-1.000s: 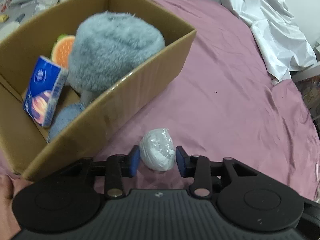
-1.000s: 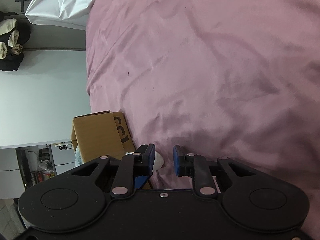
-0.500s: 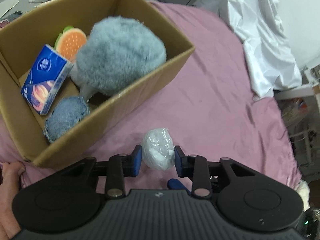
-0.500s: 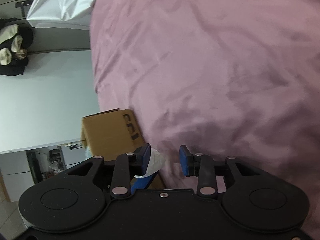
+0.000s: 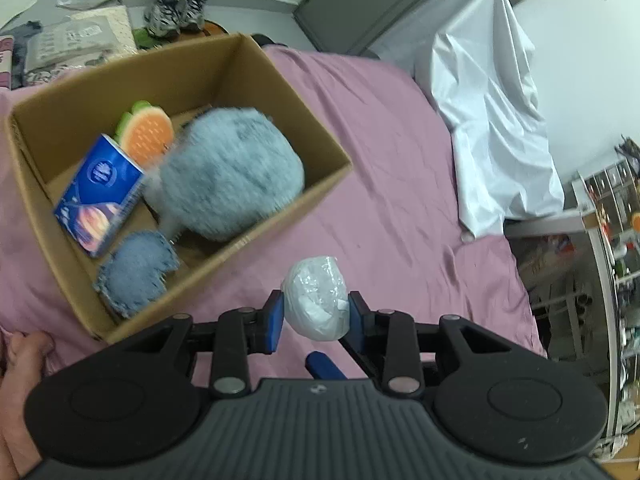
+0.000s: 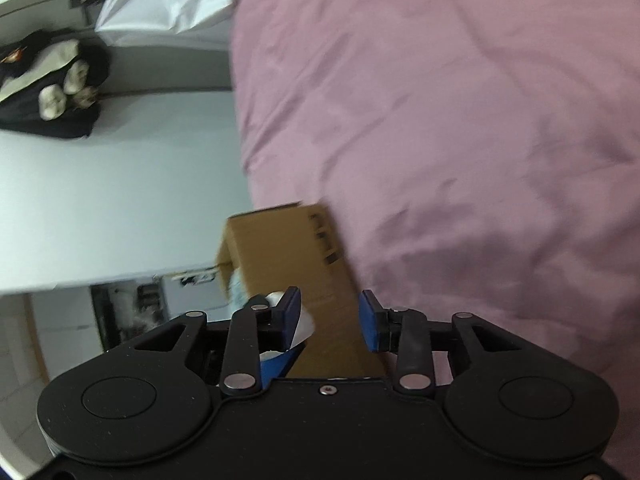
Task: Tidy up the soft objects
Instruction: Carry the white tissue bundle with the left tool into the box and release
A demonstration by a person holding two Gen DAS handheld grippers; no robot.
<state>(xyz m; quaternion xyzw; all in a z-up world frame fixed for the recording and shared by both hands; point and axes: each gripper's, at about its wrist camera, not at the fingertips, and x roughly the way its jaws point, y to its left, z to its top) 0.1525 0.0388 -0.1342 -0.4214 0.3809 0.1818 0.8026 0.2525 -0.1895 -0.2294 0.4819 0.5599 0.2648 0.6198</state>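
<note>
My left gripper (image 5: 315,312) is shut on a white plastic-wrapped soft bundle (image 5: 316,302) and holds it above the pink bedsheet (image 5: 400,184), just right of the open cardboard box (image 5: 280,92). In the box lie a big grey-blue fluffy plush (image 5: 232,176), a small blue denim cushion (image 5: 136,270), a blue tissue pack (image 5: 100,196) and an orange burger-like toy (image 5: 146,136). My right gripper (image 6: 330,316) is open and empty, with the box (image 6: 288,248) in front of it; the white bundle (image 6: 302,326) shows behind its left finger.
A white sheet (image 5: 492,120) drapes over furniture at the bed's far right. Shoes (image 5: 176,8) and bags lie on the floor beyond the box. A hand (image 5: 20,364) rests at the box's near left corner. Shelves stand at the right edge.
My left gripper has risen with the white bundle, so more of the box's inside shows. My right gripper has opened wider and shifted toward the box.
</note>
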